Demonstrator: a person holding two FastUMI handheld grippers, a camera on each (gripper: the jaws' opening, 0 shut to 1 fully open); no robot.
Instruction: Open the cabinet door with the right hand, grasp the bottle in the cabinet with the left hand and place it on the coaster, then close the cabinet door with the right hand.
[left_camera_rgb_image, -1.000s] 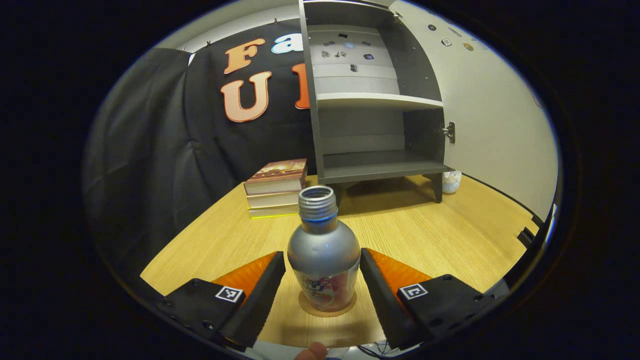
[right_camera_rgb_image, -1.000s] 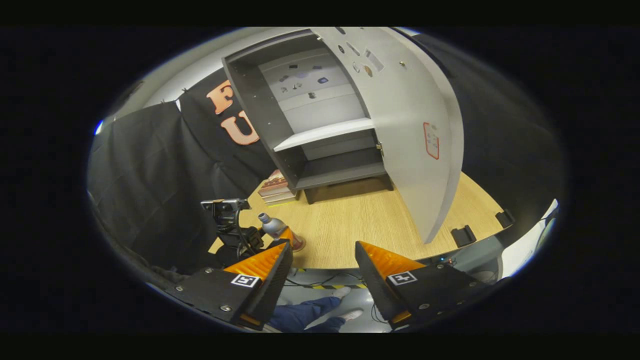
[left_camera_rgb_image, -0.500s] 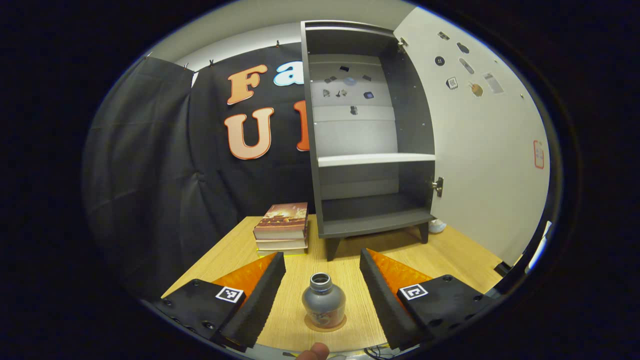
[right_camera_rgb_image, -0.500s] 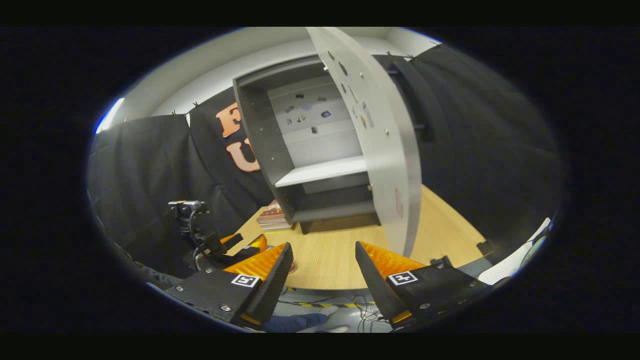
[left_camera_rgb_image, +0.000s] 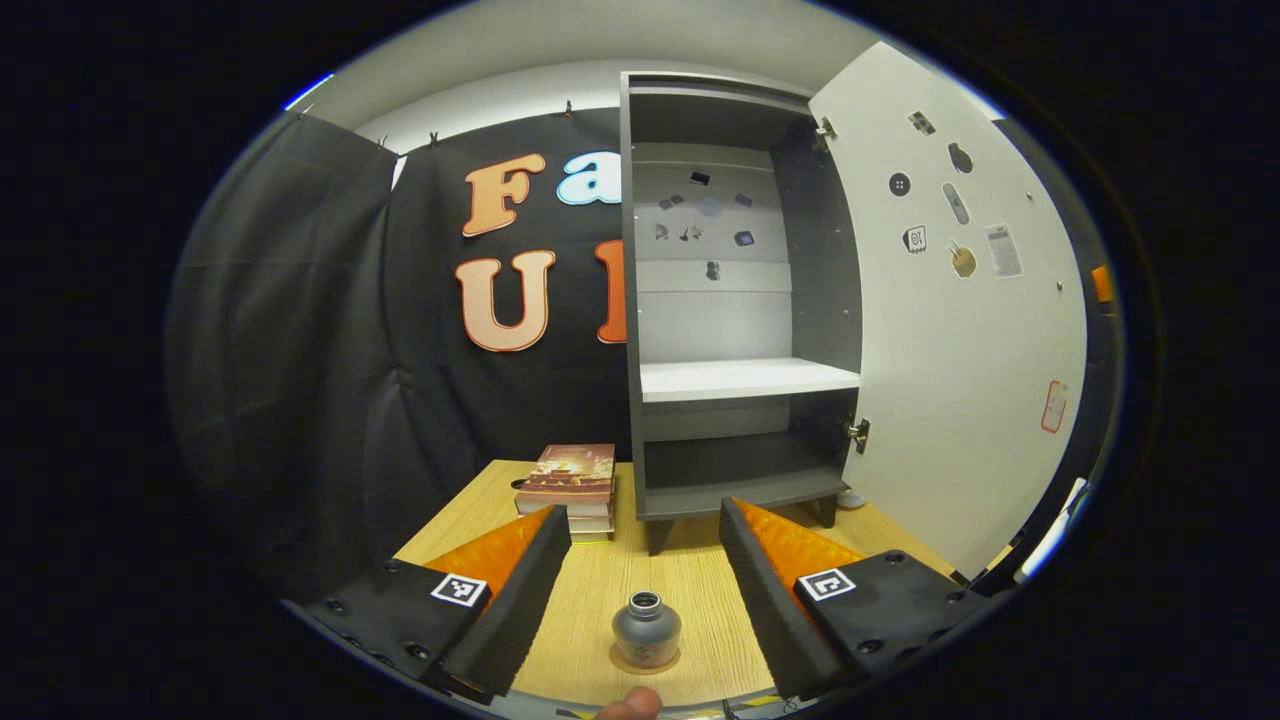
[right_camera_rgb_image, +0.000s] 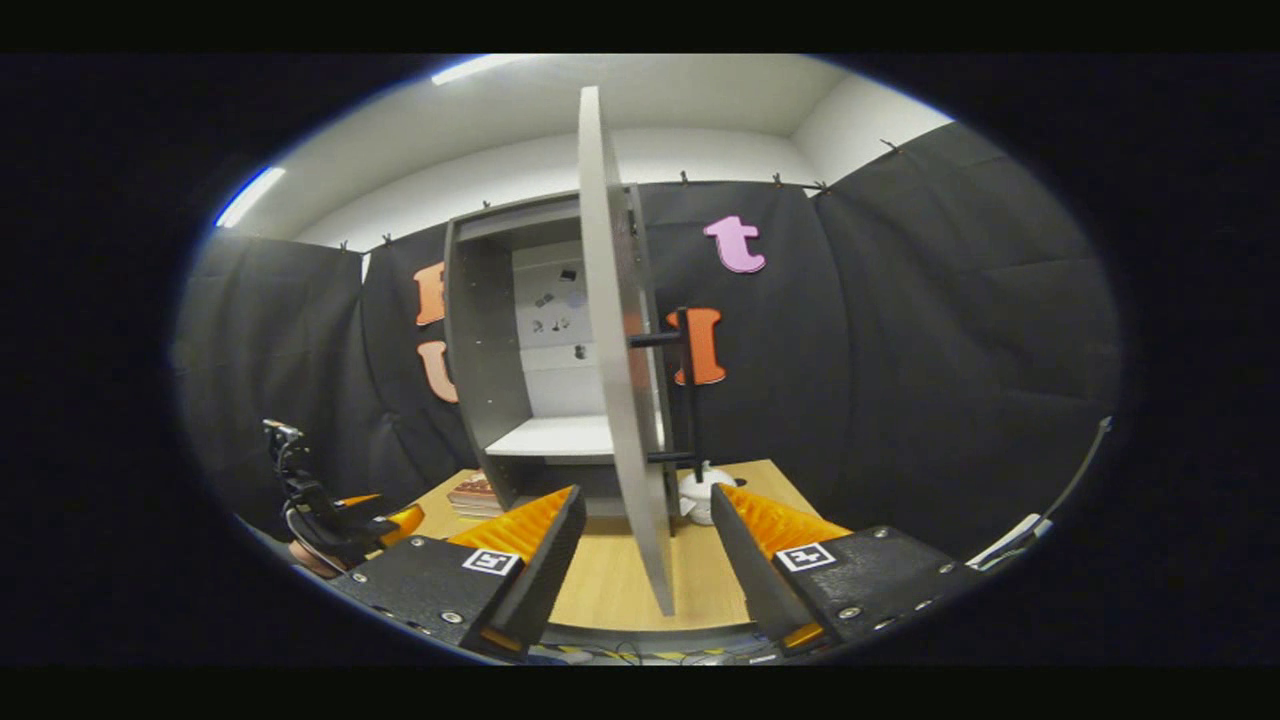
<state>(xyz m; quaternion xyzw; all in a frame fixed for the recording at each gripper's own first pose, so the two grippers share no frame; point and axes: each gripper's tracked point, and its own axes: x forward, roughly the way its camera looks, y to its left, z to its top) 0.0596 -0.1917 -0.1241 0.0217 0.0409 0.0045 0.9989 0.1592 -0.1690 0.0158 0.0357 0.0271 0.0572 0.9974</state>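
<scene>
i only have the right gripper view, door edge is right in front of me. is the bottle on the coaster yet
Observer: Yes. In the left gripper view the bottle stands upright on the coaster.
Operator: is anything gripping it
Observer: No. The left gripper is open, with its fingers apart from the bottle on both sides.

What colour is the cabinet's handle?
Black; the handle shows best in the right gripper view, on the door.
</scene>
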